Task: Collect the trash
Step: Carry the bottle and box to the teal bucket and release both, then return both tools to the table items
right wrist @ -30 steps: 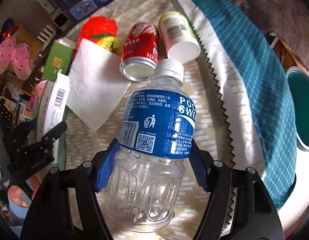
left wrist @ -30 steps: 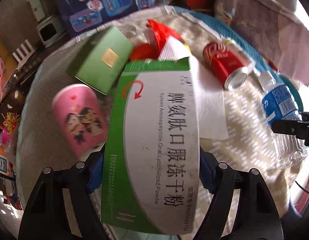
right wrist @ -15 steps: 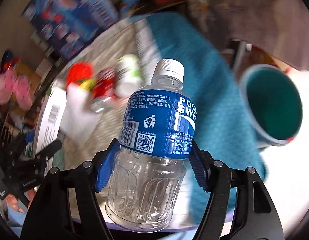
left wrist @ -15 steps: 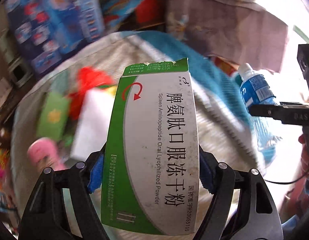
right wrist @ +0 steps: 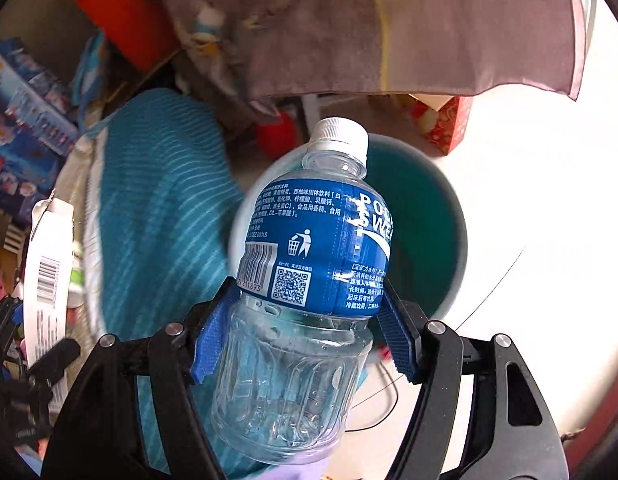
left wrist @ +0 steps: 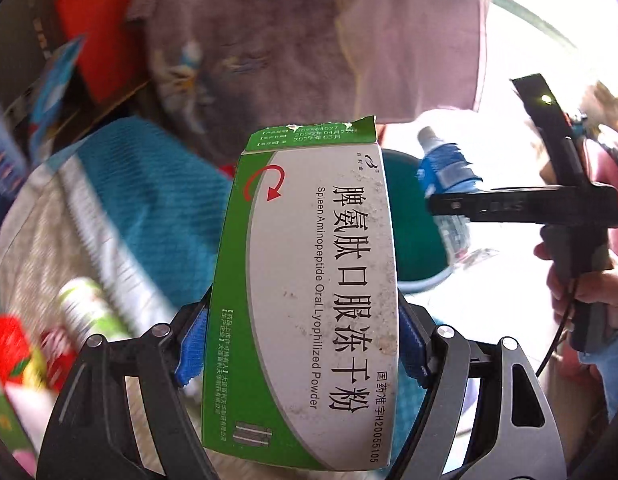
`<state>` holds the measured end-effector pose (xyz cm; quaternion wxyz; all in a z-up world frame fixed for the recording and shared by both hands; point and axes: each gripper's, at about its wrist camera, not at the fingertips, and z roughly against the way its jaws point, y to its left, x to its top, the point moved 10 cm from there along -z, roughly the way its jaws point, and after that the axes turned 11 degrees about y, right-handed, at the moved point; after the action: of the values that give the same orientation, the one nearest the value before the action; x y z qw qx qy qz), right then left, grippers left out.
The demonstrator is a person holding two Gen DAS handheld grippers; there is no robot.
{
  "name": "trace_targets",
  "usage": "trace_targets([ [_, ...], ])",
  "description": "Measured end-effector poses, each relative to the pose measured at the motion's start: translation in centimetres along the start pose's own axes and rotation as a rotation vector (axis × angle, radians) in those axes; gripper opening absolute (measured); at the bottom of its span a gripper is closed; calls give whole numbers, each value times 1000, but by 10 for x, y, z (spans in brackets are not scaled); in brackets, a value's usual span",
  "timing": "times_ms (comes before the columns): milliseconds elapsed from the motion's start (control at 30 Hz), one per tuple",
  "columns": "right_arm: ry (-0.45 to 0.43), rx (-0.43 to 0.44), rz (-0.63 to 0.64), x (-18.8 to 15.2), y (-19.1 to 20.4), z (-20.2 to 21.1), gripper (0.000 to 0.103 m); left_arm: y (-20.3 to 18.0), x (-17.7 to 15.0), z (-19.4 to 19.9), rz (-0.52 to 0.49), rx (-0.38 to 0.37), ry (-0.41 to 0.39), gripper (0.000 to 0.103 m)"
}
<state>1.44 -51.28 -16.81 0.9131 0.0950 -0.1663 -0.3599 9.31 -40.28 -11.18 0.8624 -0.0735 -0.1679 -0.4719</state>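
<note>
My left gripper is shut on a green and white medicine box, held upright in the air. My right gripper is shut on an empty clear bottle with a blue label. Behind and below the bottle stands a teal bin on the pale floor, its mouth open toward me. In the left wrist view the same bin shows just behind the box, and the right gripper with the bottle hangs over it. The box also shows at the left edge of the right wrist view.
The table's teal and beige cloth lies at left, with a white and green can, red wrappers and other trash on it, blurred. A mauve cloth hangs behind. A hand grips the right tool. A thin cable lies on the floor.
Both grippers have swung right, away from the table's trash to the teal bin, each rolling a little. The box and the bottle stay gripped as before.
</note>
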Motion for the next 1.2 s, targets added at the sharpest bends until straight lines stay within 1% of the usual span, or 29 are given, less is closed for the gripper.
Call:
trace_targets([
  [67,38,-12,0,6,-9,-19,65,-9,13,-15,-5,-11,16,77],
  [200,84,-24,-21,9,-24,-43,66,-20,33,-41,-12,-29,51,77],
  [267,100,-22,-32,5,-29,-50,66,-27,40,-53,-32,-23,68,77],
  [367,98,-18,-40,4,-35,-53,67,-35,47,-67,-51,-23,86,77],
  [567,63,-6,-53,3,-40,-39,69,-50,54,-82,-80,-32,104,77],
  [633,44,-12,-52,2,-42,-31,73,-55,56,-86,-91,-35,110,77],
  [833,-14,-53,-86,3,-58,-9,77,-65,64,-99,-123,-29,133,78],
  [900,-28,-64,-91,4,-62,-4,77,-66,67,-104,-126,-23,138,80],
  [1033,-48,-81,-93,5,-66,2,79,-67,68,-108,-127,22,142,82],
  [1200,-46,-94,-95,3,-68,5,79,-64,66,-107,-114,31,136,92],
])
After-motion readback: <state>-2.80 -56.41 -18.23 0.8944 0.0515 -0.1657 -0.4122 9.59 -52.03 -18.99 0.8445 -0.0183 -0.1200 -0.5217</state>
